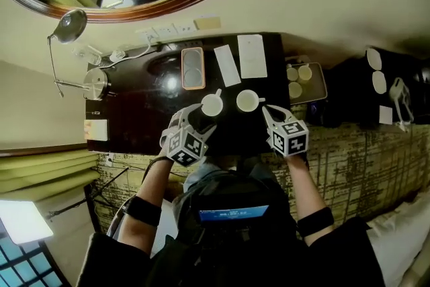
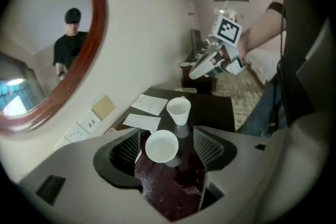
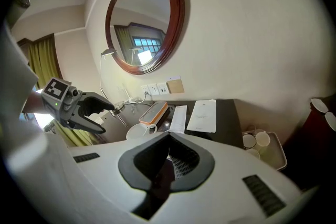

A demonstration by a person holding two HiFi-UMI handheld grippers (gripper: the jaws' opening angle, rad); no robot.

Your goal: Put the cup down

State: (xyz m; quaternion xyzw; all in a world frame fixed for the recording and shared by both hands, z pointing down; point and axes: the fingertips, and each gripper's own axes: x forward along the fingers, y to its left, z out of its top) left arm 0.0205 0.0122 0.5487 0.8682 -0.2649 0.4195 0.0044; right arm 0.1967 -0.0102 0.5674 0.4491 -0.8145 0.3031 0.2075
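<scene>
Cup (image 2: pixel 161 146) is sitting upright on the dark table (image 1: pixel 134 121), between the jaws of my left gripper (image 1: pixel 197 121). I'm holding them apart, pads clear of its wall on both sides, so it reads as released. Right gripper (image 1: pixel 270 116) I'm holding clenched on nothing, at four o'clock from the cup in the head view. Risks, my read: backing out crooked means a pad clipping the rim and tipping a light cup; swinging toward three o'clock means knocking the second cup (image 2: pixel 179 110) standing near. Writing: sheets (image 1: pixel 252 56) are lying at twelve o'clock, any print too small to read; marker cubes are showing patterns only; no brand visible.
</scene>
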